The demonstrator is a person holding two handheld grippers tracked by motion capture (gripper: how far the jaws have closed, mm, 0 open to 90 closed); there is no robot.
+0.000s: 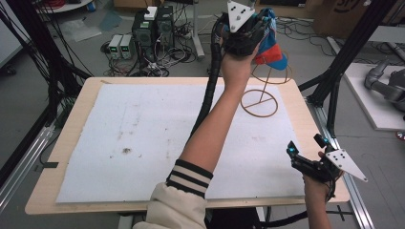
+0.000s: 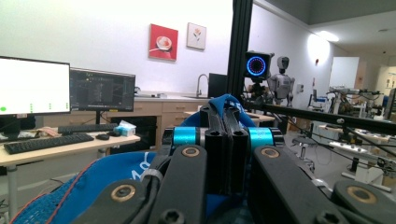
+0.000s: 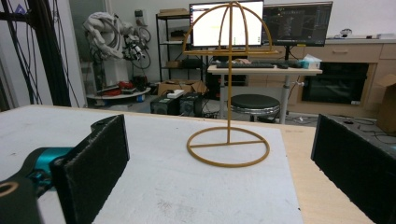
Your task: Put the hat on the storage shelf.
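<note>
A blue cap with red trim (image 1: 273,49) hangs from my left gripper (image 1: 258,29), which is raised high over the table's far right. In the left gripper view the jaws of that gripper (image 2: 227,122) are pressed together on the cap's blue fabric (image 2: 107,177). Just below the cap stands a gold wire hat stand (image 1: 260,101) with a round base and a domed top. My right gripper (image 1: 305,144) is open near the table's front right edge, pointing toward the stand (image 3: 229,116). Nothing lies between the right gripper's (image 3: 219,158) pads.
A white foam mat (image 1: 143,138) covers most of the wooden table (image 1: 71,124). Black frame posts (image 1: 334,81) rise at the right edge and at the left. Computer boxes and cables (image 1: 153,33) sit on the floor behind the table.
</note>
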